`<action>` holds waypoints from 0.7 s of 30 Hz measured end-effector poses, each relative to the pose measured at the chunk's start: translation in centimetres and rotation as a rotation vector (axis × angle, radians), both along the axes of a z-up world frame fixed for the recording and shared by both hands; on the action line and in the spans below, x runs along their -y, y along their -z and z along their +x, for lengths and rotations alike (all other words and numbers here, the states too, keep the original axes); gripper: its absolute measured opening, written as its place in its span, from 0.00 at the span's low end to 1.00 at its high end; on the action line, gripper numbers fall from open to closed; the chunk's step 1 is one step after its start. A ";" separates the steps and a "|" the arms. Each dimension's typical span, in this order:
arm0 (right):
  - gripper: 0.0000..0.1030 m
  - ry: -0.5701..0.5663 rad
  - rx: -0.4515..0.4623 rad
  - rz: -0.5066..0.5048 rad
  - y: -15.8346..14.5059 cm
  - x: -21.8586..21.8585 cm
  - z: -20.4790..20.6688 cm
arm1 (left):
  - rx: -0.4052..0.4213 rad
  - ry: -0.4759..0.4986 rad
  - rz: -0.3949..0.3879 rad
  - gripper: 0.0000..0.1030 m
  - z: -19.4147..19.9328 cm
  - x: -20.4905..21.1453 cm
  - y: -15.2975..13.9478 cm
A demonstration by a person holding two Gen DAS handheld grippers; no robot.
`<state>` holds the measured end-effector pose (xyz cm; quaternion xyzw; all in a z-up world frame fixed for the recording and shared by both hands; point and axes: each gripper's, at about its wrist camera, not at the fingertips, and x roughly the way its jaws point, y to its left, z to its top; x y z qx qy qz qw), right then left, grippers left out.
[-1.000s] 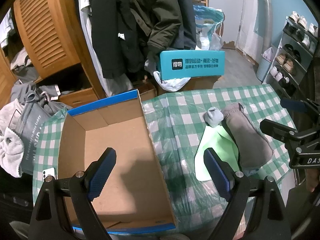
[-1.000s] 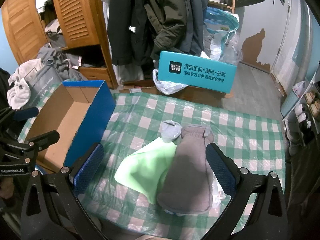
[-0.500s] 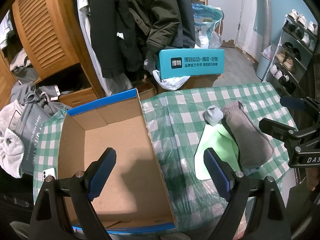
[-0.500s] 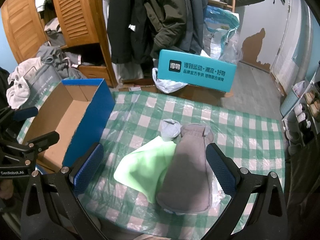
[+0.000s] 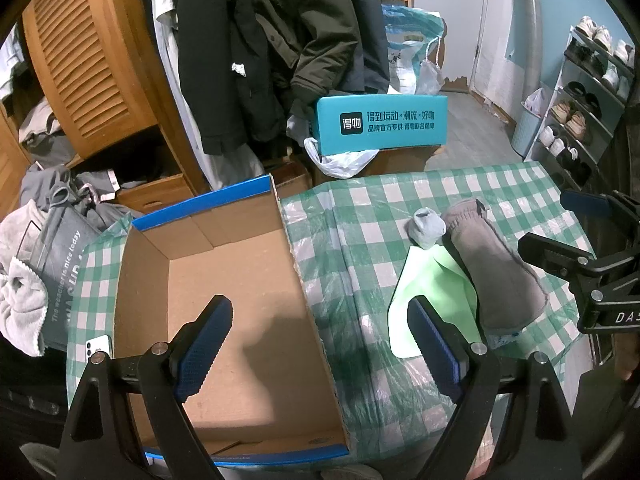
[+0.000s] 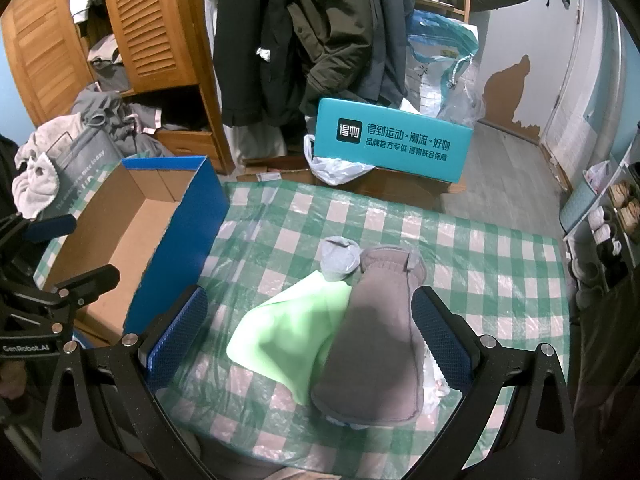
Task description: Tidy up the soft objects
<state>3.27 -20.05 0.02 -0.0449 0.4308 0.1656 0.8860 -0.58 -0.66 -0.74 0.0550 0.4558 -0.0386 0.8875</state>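
A grey fleece cover (image 6: 378, 332) lies on the green checked table, partly over a light green cloth (image 6: 288, 328). A small grey sock ball (image 6: 339, 259) sits at their far end. The same three show in the left wrist view: cover (image 5: 494, 268), cloth (image 5: 430, 296), sock ball (image 5: 428, 227). An empty blue cardboard box (image 5: 240, 300) stands on the table's left; it also shows in the right wrist view (image 6: 120, 240). My left gripper (image 5: 320, 344) is open above the box's right wall. My right gripper (image 6: 308, 336) is open and empty above the cloth and cover.
A teal printed box (image 6: 392, 146) and a white plastic bag (image 6: 336, 168) stand beyond the table's far edge. Coats hang behind (image 6: 320, 32). A wooden wardrobe (image 5: 92, 60) and piled clothes (image 5: 48, 216) lie left. A shoe rack (image 5: 588, 100) stands right. A phone (image 5: 98, 346) lies beside the box.
Almost nothing: both views have shifted very slightly. Both grippers stay open and the soft things have not moved.
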 end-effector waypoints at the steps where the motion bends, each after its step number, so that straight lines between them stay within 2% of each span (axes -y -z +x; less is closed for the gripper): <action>1: 0.98 0.000 0.000 0.000 0.0 0.0 0.0 | 0.000 0.000 0.000 0.88 0.1 -0.1 -0.1; 21: 0.98 0.005 -0.008 -0.004 0.4 0.2 0.2 | -0.003 -0.001 0.002 0.88 0.2 -0.1 -0.1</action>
